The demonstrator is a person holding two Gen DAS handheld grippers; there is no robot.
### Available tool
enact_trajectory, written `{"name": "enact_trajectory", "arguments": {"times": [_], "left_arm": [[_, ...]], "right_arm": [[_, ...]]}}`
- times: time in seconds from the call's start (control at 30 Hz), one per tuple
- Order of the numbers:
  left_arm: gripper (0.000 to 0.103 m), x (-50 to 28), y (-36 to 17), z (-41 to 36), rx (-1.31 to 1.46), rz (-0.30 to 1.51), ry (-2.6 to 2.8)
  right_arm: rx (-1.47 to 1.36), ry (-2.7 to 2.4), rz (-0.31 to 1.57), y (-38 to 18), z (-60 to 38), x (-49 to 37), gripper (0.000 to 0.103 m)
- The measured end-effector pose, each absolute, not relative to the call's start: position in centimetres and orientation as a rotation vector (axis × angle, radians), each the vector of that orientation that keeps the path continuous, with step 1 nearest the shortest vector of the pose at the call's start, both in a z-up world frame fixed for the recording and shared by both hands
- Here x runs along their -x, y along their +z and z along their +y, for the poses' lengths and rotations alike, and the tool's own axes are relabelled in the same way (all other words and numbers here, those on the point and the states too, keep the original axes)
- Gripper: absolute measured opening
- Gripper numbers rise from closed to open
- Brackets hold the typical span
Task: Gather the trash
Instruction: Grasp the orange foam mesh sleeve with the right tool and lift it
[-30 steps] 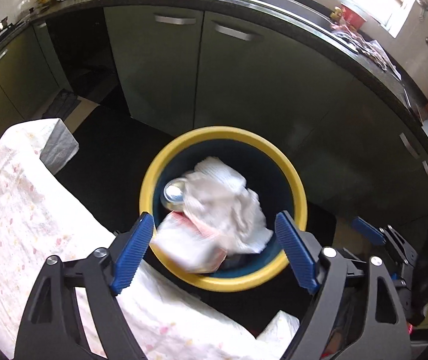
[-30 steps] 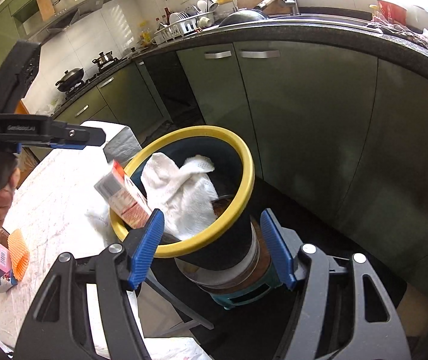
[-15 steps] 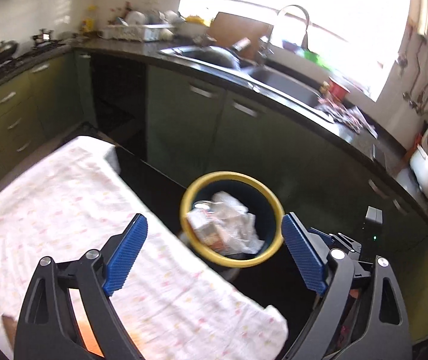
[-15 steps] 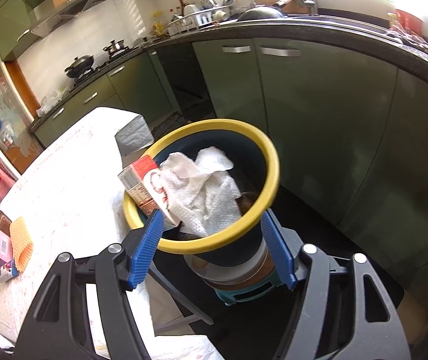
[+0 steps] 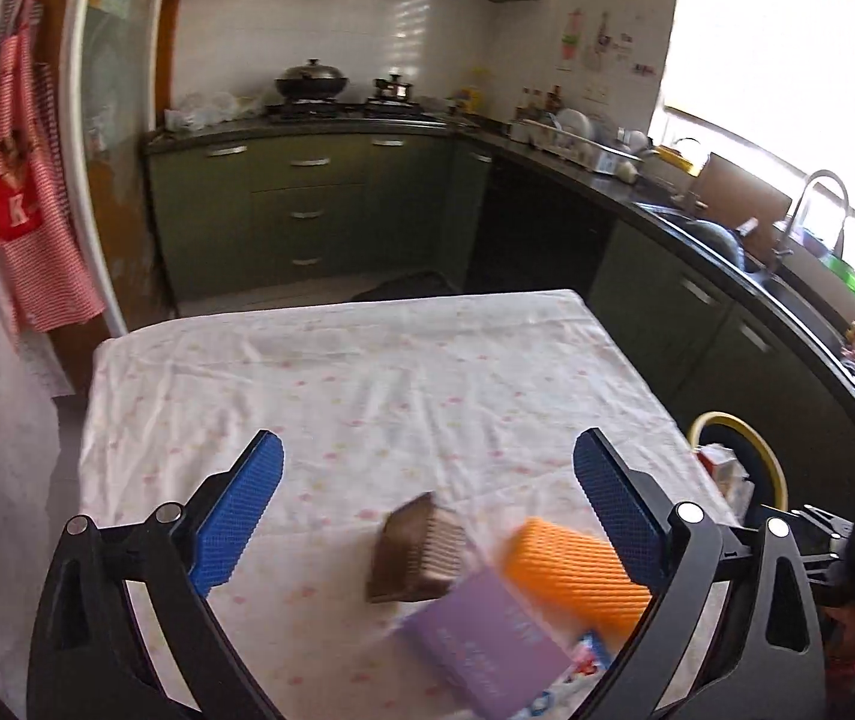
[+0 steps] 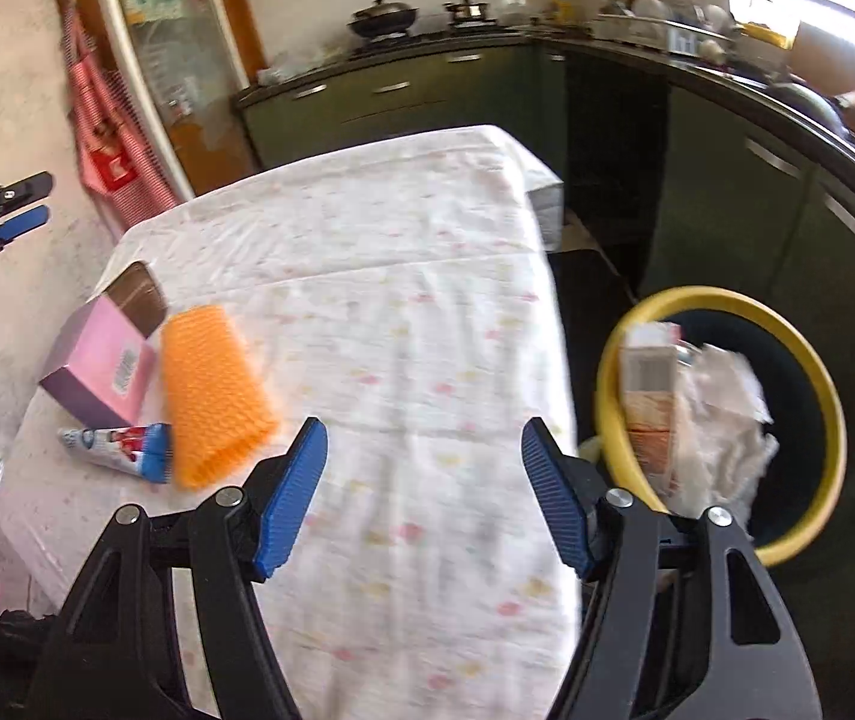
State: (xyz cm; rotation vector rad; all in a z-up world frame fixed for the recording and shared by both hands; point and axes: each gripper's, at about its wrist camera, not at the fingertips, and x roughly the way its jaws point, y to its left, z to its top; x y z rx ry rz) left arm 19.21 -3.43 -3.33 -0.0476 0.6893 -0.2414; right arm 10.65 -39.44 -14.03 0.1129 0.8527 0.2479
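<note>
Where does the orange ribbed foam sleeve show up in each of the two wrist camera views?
Left wrist view: the orange ribbed foam sleeve lies at lower right on the tablecloth, partly behind the right-hand finger.
Right wrist view: it lies at left of centre, beside the pink and purple box.
Shared landmark: the yellow-rimmed trash bin, at the table's right edge in both.

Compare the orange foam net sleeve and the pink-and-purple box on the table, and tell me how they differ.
The orange foam net sleeve is a soft, meshed tube of one colour; the pink-and-purple box is a smooth, hard-edged carton with a barcode. The sleeve lies flattened and open-ended; the box keeps its block shape, with a brown tray behind it. Both lie side by side on the tablecloth, outside the bin, and in neither gripper.
</note>
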Motion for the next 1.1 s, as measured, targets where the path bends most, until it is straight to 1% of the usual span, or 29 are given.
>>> {"name": "enact_trajectory", "arguments": {"times": [0.17,0.3,0.47,0.67,0.7,0.73,0.77,0.8,0.83,0.9,1.1], "left_arm": [[0.097,-20.1,-7.1,3.6,0.100,0.703,-0.080],[0.097,-20.8,-10.2,6.9,0.171,0.732,-0.055],[0.097,-21.3,-13.4,8.6,0.212,0.728,-0.043],[0.097,-21.1,-13.6,7.9,0.225,0.698,-0.107],[0.097,-21.1,-13.5,7.7,0.224,0.693,-0.115],[0.097,-21.0,-13.6,7.5,0.222,0.690,-0.121],[0.097,-21.0,-13.4,7.3,0.219,0.690,-0.123],[0.097,-21.0,-13.5,7.2,0.217,0.689,-0.125],[0.097,-21.0,-13.5,7.1,0.217,0.688,-0.129],[0.097,-21.0,-13.6,7.0,0.215,0.690,-0.130],[0.097,-20.7,-13.6,6.7,0.211,0.676,-0.140]], "right_arm": [[-0.010,0.419,0.838,-12.5,-31.0,-11.5,0.064],[0.095,0.430,0.859,-12.9,-27.1,-12.8,0.064],[0.154,0.454,0.945,-15.1,-25.7,-16.0,0.064],[0.153,0.482,1.001,-16.6,-25.5,-17.3,0.064],[0.150,0.491,1.006,-16.7,-25.3,-17.3,0.062],[0.141,0.500,1.006,-16.7,-25.3,-17.2,0.047],[0.128,0.505,1.001,-16.5,-25.3,-17.2,0.039],[0.120,0.499,0.987,-16.2,-25.4,-17.0,0.022],[0.122,0.494,0.972,-15.9,-25.5,-16.7,0.016],[0.113,0.487,0.945,-15.1,-25.7,-16.2,0.013],[0.062,0.454,0.873,-12.2,-27.9,-14.5,0.013]]}}
